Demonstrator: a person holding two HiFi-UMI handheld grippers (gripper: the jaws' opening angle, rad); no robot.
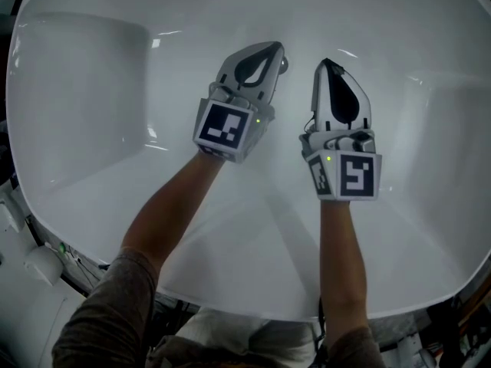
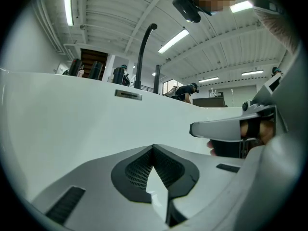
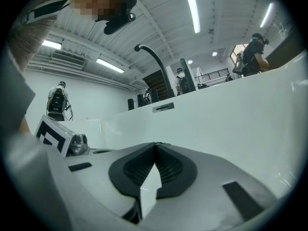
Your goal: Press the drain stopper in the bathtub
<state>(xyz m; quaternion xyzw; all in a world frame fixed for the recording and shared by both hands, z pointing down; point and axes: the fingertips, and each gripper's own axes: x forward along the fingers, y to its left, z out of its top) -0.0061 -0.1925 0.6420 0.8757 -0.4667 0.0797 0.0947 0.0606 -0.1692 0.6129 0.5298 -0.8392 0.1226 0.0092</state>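
Both grippers are held side by side, near each other, inside the white bathtub. The left gripper is clenched with nothing between its jaws, and so is the right gripper. A small grey round part, seemingly the drain stopper, is seen just beside the left gripper's tip and is mostly hidden by it.

The head view looks steeply down into the tub from close above, while both gripper views sit low inside it, facing up over its wall, sharing the faucet at upper centre
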